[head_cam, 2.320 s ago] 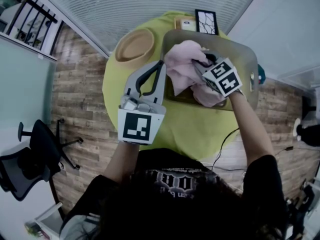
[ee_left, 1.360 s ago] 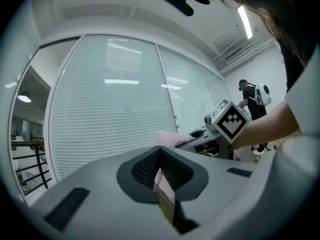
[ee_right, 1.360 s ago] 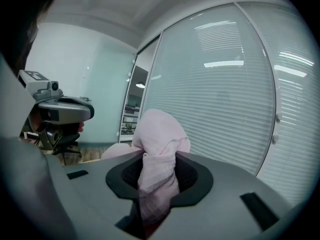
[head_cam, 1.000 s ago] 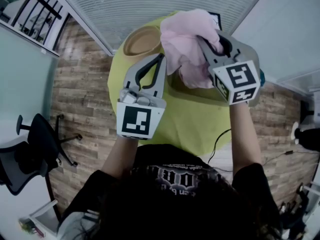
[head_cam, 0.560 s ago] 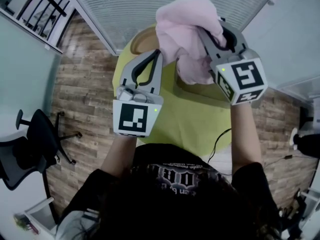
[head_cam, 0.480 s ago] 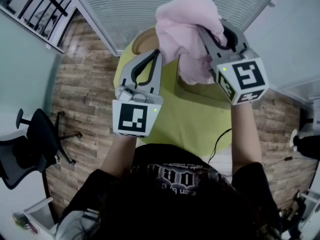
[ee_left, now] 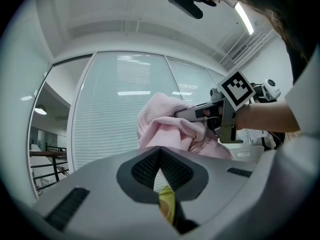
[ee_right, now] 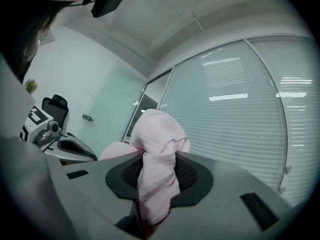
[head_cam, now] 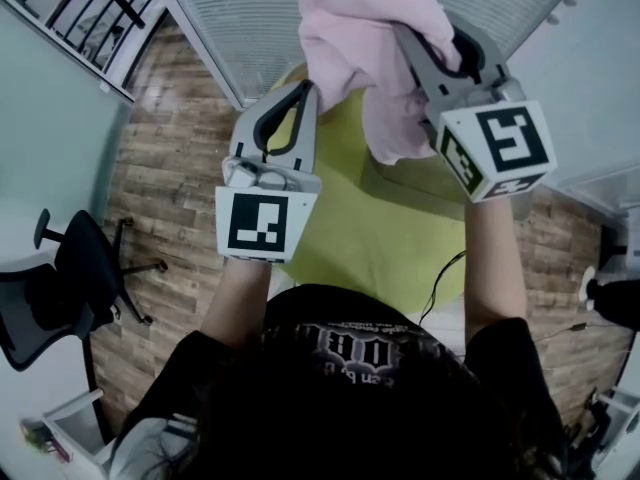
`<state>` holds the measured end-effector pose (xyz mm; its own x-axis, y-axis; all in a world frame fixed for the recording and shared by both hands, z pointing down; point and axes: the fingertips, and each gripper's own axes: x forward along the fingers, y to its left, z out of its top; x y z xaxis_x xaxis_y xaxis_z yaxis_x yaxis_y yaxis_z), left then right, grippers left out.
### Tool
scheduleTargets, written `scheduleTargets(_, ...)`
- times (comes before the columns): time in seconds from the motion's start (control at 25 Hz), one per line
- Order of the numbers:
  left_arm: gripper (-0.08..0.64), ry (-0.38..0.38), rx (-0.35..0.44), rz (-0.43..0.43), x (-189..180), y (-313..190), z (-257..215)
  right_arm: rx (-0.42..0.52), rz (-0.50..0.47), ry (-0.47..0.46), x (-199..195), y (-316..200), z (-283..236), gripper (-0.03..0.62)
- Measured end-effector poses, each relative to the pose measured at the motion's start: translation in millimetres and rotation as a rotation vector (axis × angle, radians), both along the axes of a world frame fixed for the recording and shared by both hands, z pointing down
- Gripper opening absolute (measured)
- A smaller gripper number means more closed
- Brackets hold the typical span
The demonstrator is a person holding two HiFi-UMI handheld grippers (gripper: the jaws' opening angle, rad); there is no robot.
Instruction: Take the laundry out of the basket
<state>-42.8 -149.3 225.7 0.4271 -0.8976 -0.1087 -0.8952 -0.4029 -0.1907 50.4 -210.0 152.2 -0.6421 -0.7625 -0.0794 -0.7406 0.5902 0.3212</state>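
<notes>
Right tongs [head_cam: 412,40] clamped on a bunched pink cloth [head_cam: 360,23], held above the round yellow-green counter [head_cam: 370,233]; left tongs [head_cam: 303,90], jaws together and empty, just beside the cloth.

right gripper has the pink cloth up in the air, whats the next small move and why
Probably swing the right gripper sideways and lower the pink cloth onto a bare part of the yellow table. Its jaws are clamped on a fold, and the bunched cloth hangs high above the table. The left gripper is shut and empty beside it, so it offers no support.
</notes>
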Motion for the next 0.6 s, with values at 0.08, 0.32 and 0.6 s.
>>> scheduleTargets(0.08, -0.003, 0.006, 0.010, -0.013, -8.8, -1.1, -5.3, 0.015, -0.012, -0.014, -8.3, 1.6, -9.8, 0.115)
scheduleTargets(0.32, -0.003, 0.005, 0.045, -0.064, -38.1, -5.4, -20.8, 0.049, -0.053, -0.037, -38.2, 4.4, -31.6, 0.115)
scheduleTargets(0.6, -0.003, 0.008, 0.062, -0.107, -70.7, -0.4, -22.1, 0.062, -0.088, -0.053, -73.0, 9.7, -42.8, 0.115)
